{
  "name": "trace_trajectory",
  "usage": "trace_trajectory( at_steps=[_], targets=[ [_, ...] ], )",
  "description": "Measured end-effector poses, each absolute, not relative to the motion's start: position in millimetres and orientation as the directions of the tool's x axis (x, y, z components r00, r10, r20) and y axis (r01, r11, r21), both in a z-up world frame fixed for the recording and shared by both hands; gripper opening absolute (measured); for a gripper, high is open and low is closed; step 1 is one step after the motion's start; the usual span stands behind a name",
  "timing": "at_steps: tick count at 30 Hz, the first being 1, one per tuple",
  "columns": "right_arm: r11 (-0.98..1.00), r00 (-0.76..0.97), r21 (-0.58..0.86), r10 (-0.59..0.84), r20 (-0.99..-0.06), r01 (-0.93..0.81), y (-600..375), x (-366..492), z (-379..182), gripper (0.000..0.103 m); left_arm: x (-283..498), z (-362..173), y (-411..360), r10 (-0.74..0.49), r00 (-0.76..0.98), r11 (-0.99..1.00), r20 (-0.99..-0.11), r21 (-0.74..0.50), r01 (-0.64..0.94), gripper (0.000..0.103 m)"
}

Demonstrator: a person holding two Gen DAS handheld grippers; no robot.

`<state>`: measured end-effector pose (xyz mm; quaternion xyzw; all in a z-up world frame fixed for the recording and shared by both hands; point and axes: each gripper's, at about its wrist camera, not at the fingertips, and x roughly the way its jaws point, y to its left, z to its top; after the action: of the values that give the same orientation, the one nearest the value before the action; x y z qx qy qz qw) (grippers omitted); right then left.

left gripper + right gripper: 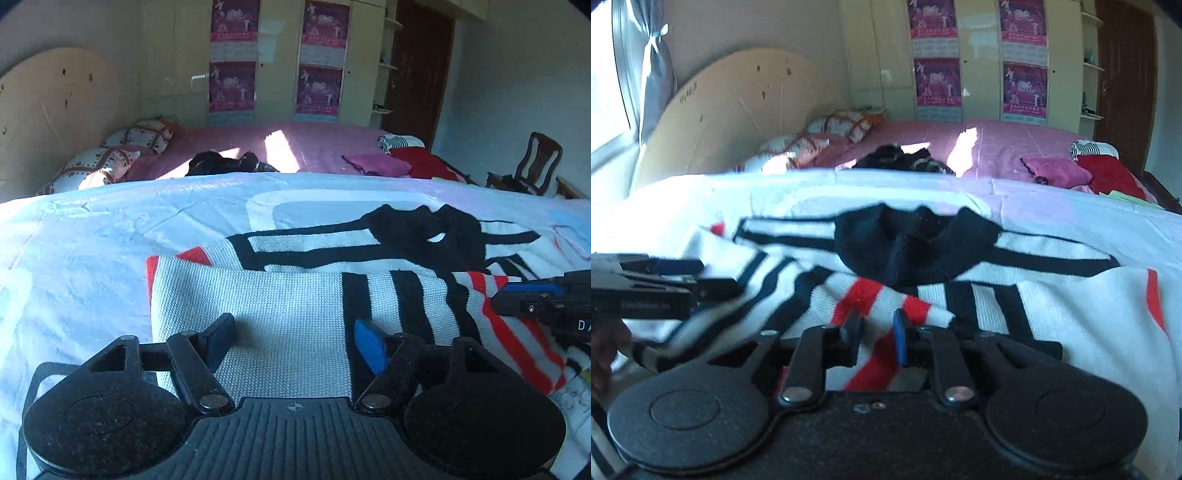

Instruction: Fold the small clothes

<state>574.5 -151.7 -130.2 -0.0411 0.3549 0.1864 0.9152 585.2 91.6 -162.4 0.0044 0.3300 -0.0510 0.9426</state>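
Spreading wide, the left gripper (295, 343) hovers with its jaws apart over the white knit panel of the striped sweater (288, 314), holding nothing. In the right wrist view, the right gripper (877, 334) has its blue-padded fingers (899, 339) drawn in around a red-and-white striped fold, probably a sleeve cuff, clamped on the cloth. The sweater, white with black and red bands and a black collar (908, 243) at twelve o'clock, lies partly folded on a white bedsheet (81, 258). Beyond, at twelve o'clock, a pink bedspread (314, 147) carries dark clothes (229, 164); patterned pillows (122, 155) sit at ten o'clock, red and pink garments (402, 162) at two o'clock.
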Motion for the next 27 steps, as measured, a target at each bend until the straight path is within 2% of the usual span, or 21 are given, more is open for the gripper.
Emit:
trace_trajectory(
  at_steps=[2, 4, 5, 7, 8, 10, 11, 12, 14, 16, 17, 19, 21, 23, 27],
  targets=[
    [0.926, 0.685, 0.09, 0.333, -0.648, -0.366, -170.8, 577.8, -130.1, 0.018, 583.4, -160.5, 94.4, -0.101, 0.772, 0.994, -0.627, -0.029, 0.106, 0.082],
    [0.956, 0.729, 0.002, 0.226, -0.646, -0.294, -185.2, 572.6, -123.3, 0.016, 572.4, -152.5, 96.5, -0.029, 0.783, 0.995, -0.621, 0.06, 0.085, 0.082],
    [0.966, 0.741, -0.022, 0.183, -0.646, -0.258, -194.2, 568.9, -121.0, 0.028, 564.6, -147.0, 99.6, -0.021, 0.781, 0.996, -0.624, 0.053, 0.07, 0.082],
    [0.961, 0.744, 0.049, 0.243, -0.622, -0.272, -215.8, 553.3, -111.3, 0.029, 546.3, -136.1, 100.4, -0.098, 0.791, 0.994, -0.604, -0.023, 0.106, 0.082],
    [0.954, 0.746, 0.058, 0.267, -0.61, -0.293, -218.1, 545.6, -109.2, 0.029, 537.7, -134.9, 92.5, -0.107, 0.798, 0.991, -0.593, 0.002, 0.134, 0.082],
    [0.945, 0.722, 0.016, 0.261, -0.64, -0.328, -213.7, 539.4, -117.7, 0.028, 533.7, -148.0, 75.4, -0.048, 0.775, 0.984, -0.63, 0.104, 0.145, 0.082],
    [0.947, 0.702, 0.004, 0.242, -0.67, -0.322, -213.8, 540.9, -126.3, 0.028, 531.3, -154.5, 75.1, -0.044, 0.784, 0.987, -0.619, 0.094, 0.13, 0.087],
    [0.945, 0.719, 0.009, 0.254, -0.647, -0.326, -217.4, 538.1, -128.3, 0.028, 530.1, -156.1, 79.2, -0.036, 0.788, 0.992, -0.615, 0.071, 0.1, 0.091],
    [0.948, 0.707, 0.016, 0.249, -0.662, -0.319, -221.4, 535.6, -118.7, 0.028, 527.3, -147.0, 84.6, -0.014, 0.768, 0.998, -0.64, 0.04, 0.052, 0.092],
    [0.944, 0.738, 0.035, 0.28, -0.614, -0.328, -235.4, 520.7, -104.9, 0.032, 506.9, -137.1, 81.1, 0.031, 0.791, 0.995, -0.611, 0.096, 0.035, 0.092],
    [0.942, 0.749, 0.042, 0.292, -0.595, -0.334, -243.1, 512.5, -102.9, 0.037, 498.0, -138.4, 78.8, 0.036, 0.791, 0.992, -0.611, 0.117, 0.045, 0.092],
    [0.941, 0.689, 0.001, 0.249, -0.681, -0.339, -249.8, 509.7, -117.5, 0.039, 480.3, -149.4, 78.5, 0.074, 0.763, 0.988, -0.642, 0.151, 0.031, 0.093],
    [0.938, 0.699, -0.008, 0.253, -0.668, -0.347, -262.5, 492.8, -118.1, 0.039, 463.3, -142.0, 86.4, 0.072, 0.739, 0.996, -0.669, 0.082, -0.022, 0.093],
    [0.941, 0.718, 0.046, 0.287, -0.634, -0.335, -282.8, 468.2, -102.9, 0.039, 436.3, -130.8, 88.2, 0.062, 0.749, 0.998, -0.659, 0.06, -0.03, 0.093],
    [0.944, 0.71, 0.125, 0.314, -0.631, -0.306, -322.6, 405.2, -85.0, 0.04, 367.9, -125.2, 90.8, -0.031, 0.724, 0.999, -0.689, -0.048, -0.003, 0.092]
  ],
)
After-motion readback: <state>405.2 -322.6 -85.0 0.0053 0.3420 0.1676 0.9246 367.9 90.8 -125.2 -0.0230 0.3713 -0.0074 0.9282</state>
